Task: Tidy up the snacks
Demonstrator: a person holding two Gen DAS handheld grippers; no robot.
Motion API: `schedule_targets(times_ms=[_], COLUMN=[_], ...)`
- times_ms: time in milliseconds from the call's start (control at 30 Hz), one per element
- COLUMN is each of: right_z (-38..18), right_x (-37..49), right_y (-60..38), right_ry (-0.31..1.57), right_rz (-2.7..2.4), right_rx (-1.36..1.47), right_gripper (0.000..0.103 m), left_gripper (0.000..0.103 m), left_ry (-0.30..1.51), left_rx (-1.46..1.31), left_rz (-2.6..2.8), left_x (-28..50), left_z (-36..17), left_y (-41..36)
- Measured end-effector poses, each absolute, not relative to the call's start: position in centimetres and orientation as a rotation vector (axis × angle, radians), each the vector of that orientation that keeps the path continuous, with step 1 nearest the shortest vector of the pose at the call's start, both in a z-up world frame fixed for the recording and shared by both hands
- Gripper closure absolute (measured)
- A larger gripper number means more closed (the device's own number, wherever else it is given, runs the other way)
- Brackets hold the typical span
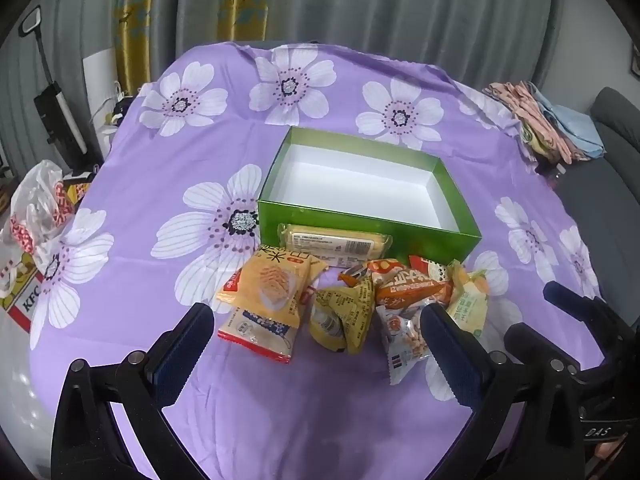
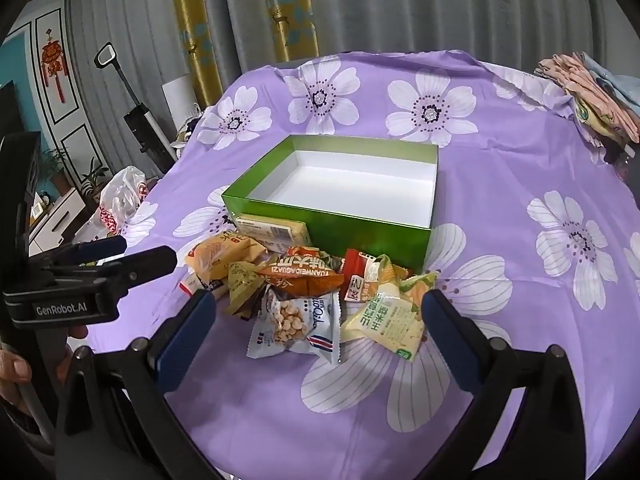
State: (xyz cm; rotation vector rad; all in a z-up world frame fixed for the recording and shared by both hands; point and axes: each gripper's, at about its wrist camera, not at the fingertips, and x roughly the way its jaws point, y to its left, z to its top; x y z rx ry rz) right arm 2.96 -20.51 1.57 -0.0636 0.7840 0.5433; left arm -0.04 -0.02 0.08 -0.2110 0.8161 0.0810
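A green box with a white, empty inside stands open on the purple flowered cloth; it also shows in the right wrist view. A heap of snack packets lies against its near wall: a long yellow bar, an orange cracker pack, a yellow-green pouch, an orange seed pack, a white peanut pack and a pale green pack. My left gripper is open, hovering just before the heap. My right gripper is open, its fingers flanking the peanut and green packs.
A plastic bag and a KFC box sit off the table's left edge. Folded clothes lie at the far right corner. Curtains hang behind. The left gripper shows at the left of the right wrist view.
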Motion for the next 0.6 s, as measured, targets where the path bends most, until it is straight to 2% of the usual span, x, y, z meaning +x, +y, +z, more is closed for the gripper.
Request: schedule_targets(times_ms=[600], right_z=[1.8], right_x=[2.8], right_y=[-20.7], right_ry=[0.786], right_rz=[0.536], right_rx=[-0.068], right_gripper=[0.0], left_gripper=[0.001], left_ry=[0.823], left_rx=[-0.23], left_rz=[0.056], left_x=[-0.1], left_z=[0.3], left_y=[-0.3])
